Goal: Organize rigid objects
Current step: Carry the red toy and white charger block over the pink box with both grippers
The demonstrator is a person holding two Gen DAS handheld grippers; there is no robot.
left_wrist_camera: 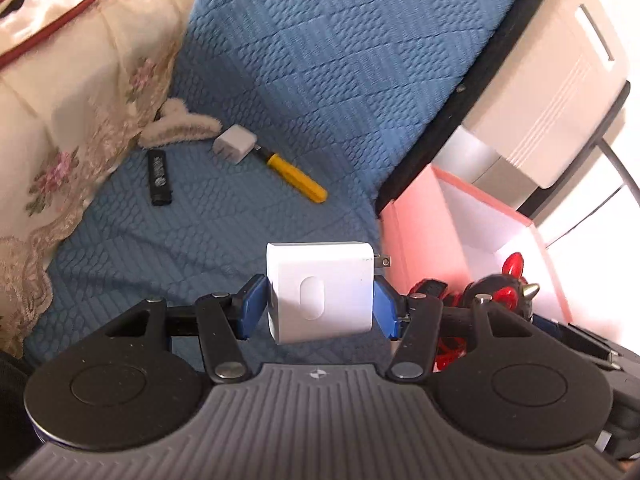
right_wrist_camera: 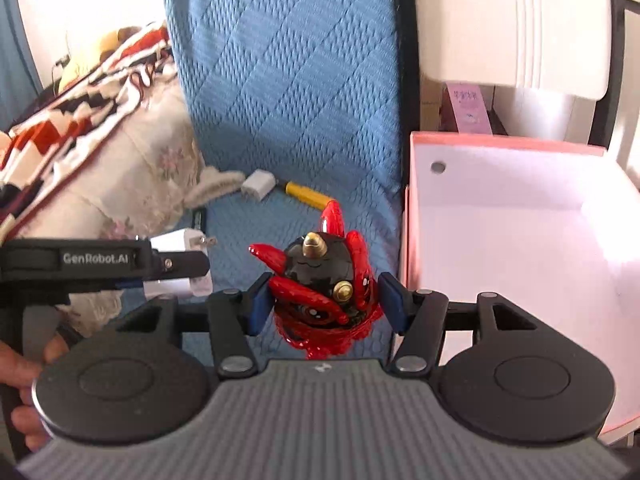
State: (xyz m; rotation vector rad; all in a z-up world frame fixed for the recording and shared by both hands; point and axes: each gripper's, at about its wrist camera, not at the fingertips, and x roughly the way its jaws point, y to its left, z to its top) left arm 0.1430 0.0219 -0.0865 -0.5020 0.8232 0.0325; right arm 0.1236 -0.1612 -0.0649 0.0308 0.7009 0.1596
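Note:
My left gripper [left_wrist_camera: 320, 304] is shut on a large white charger [left_wrist_camera: 320, 292], its prongs pointing right, held above the blue quilted mat [left_wrist_camera: 320, 60]. My right gripper [right_wrist_camera: 324, 302] is shut on a red and black toy figure [right_wrist_camera: 320, 296] with gold spikes, just left of the pink box [right_wrist_camera: 520, 248], whose white inside shows nothing in it. On the mat farther off lie a small white charger [left_wrist_camera: 234, 145], a yellow-handled screwdriver [left_wrist_camera: 296, 178] and a black lighter [left_wrist_camera: 159, 178]. The left gripper with its charger also shows in the right wrist view [right_wrist_camera: 180, 264].
A furry white hair claw [left_wrist_camera: 180, 128] lies beside the small charger. A floral lace blanket [left_wrist_camera: 60, 120] bounds the mat on the left. A white appliance [left_wrist_camera: 560, 92] stands behind the pink box.

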